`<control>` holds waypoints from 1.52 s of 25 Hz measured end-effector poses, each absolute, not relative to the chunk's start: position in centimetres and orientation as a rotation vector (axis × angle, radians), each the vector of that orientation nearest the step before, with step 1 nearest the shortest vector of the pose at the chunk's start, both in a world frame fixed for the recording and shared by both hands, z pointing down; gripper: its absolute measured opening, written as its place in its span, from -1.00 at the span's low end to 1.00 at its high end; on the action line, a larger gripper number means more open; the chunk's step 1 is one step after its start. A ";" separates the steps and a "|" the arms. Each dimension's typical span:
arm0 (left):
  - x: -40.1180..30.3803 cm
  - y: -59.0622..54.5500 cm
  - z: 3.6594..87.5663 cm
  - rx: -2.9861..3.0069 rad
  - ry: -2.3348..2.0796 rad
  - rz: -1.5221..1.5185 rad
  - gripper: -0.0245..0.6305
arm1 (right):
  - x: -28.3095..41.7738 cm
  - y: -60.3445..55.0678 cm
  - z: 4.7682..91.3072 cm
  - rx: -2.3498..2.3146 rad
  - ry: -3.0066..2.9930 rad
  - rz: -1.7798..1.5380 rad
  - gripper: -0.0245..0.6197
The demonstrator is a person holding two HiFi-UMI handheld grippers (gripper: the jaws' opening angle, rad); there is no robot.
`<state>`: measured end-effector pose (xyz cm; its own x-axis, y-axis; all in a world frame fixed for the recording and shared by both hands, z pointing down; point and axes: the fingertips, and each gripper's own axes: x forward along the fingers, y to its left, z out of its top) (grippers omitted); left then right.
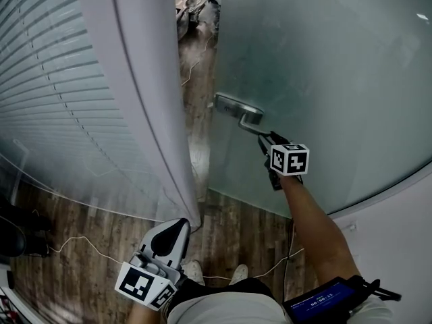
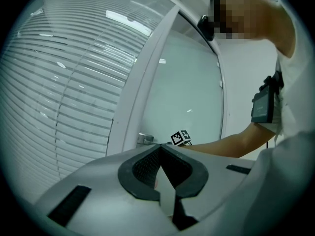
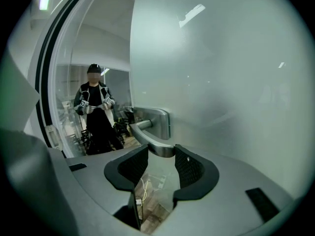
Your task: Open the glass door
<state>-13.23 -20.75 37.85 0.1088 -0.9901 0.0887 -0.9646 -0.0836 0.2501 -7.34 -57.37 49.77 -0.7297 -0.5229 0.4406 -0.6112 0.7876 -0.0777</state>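
Note:
The frosted glass door (image 1: 324,66) stands ajar, with a gap between it and the white frame post (image 1: 145,93). Its metal lever handle (image 1: 236,110) juts from a plate at the door's left edge. My right gripper (image 1: 264,139) reaches up to the lever's free end. In the right gripper view the lever handle (image 3: 155,144) lies between the two pads at their tips, and my right gripper (image 3: 161,156) is shut on it. My left gripper (image 1: 177,227) hangs low by my body, shut with nothing in it; its tips meet in the left gripper view (image 2: 160,149).
A glass wall with slatted blinds (image 1: 47,79) runs along the left. A thin cable (image 1: 81,245) trails over the wood floor near my shoes (image 1: 196,270). A white wall (image 1: 405,235) lies at the right. Beyond the gap stand another person (image 3: 96,112) and clutter (image 1: 196,9).

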 end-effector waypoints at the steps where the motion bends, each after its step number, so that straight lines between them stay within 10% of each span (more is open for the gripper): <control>1: -13.1 -20.7 38.0 2.136 -1.944 -0.149 -0.94 | -7.4 -57.7 49.9 0.863 -2.576 0.307 -0.40; 19: -12.7 -21.1 38.1 2.138 -1.937 -0.146 -0.94 | -7.4 -59.5 48.5 0.878 -2.597 0.344 -0.40; 27: -11.0 -22.8 37.4 2.184 -1.906 -0.146 -0.94 | -5.4 -56.8 42.9 0.862 -2.718 0.156 -0.89; 38: -11.6 -22.0 35.8 2.357 -1.754 -0.150 -0.94 | -0.2 -44.3 34.1 0.994 -2.898 0.088 -0.92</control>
